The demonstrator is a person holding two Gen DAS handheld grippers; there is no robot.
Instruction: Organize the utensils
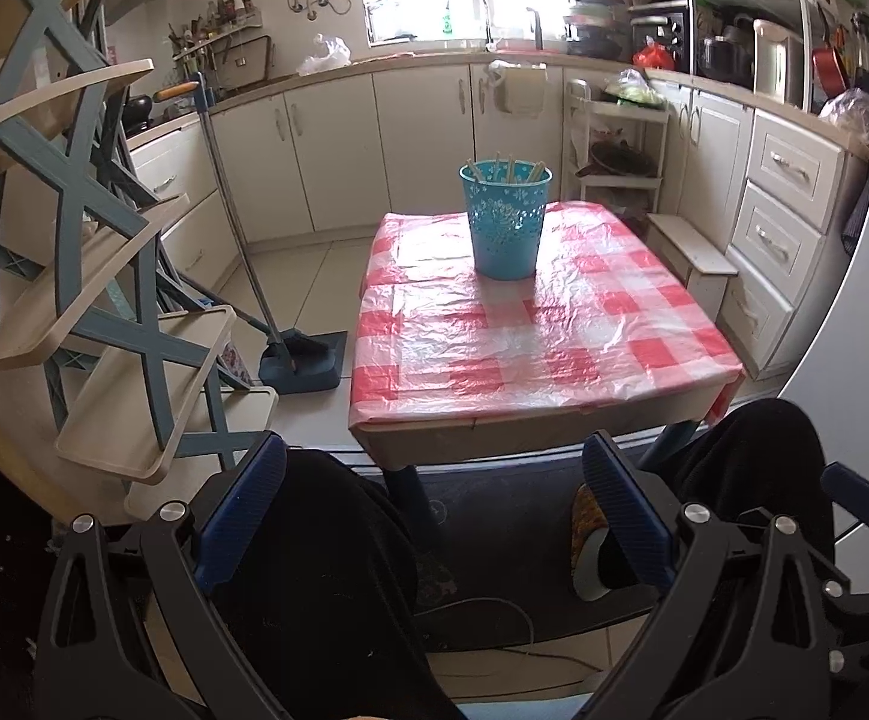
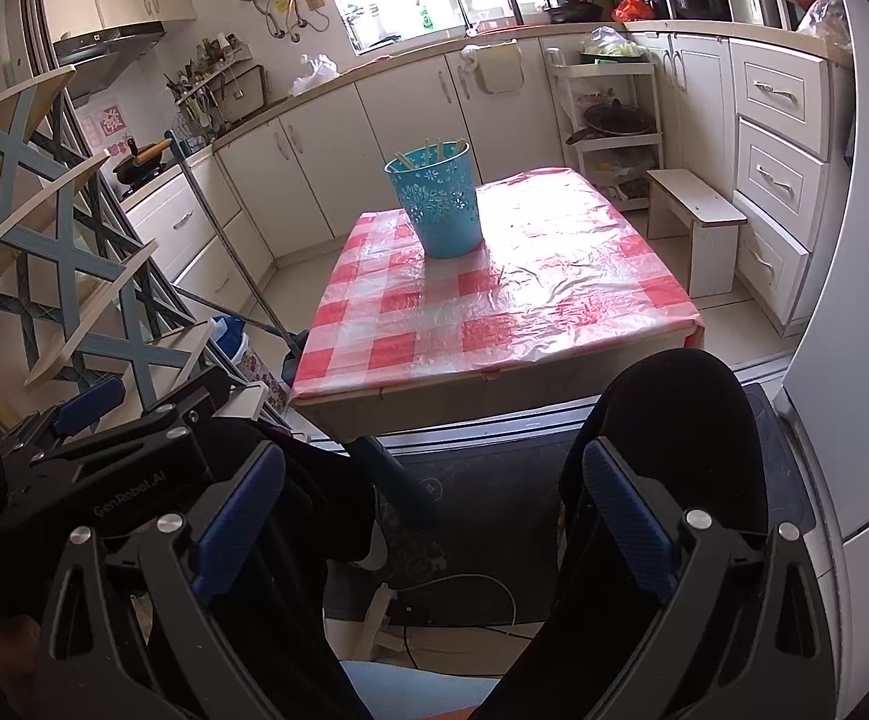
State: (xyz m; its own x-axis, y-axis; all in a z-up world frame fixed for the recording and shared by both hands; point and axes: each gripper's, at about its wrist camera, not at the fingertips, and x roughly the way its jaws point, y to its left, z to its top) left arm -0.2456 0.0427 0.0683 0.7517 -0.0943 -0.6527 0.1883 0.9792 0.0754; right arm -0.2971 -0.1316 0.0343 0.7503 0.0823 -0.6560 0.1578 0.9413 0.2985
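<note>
A turquoise perforated bucket [image 1: 506,219] stands upright on the table with the red-and-white checked cloth [image 1: 542,336]; several wooden chopsticks [image 1: 509,169] stick out of it. In the right wrist view the bucket [image 2: 437,204] stands at the far left of the table [image 2: 494,312], with chopsticks [image 2: 431,151] inside. My left gripper [image 1: 434,486] is open and empty, held low in front of the table's near edge, over the person's knees. My right gripper [image 2: 434,492] is open and empty, also low and short of the table. The left gripper's body [image 2: 134,438] shows at the left of the right wrist view.
A blue-and-cream folding shelf rack [image 1: 104,276] stands to the left. A broom and dustpan [image 1: 302,354] lean left of the table. A small white stool [image 2: 695,216] and cabinet drawers [image 2: 782,168] are to the right. The person's black-clad knees [image 2: 674,420] lie under both grippers.
</note>
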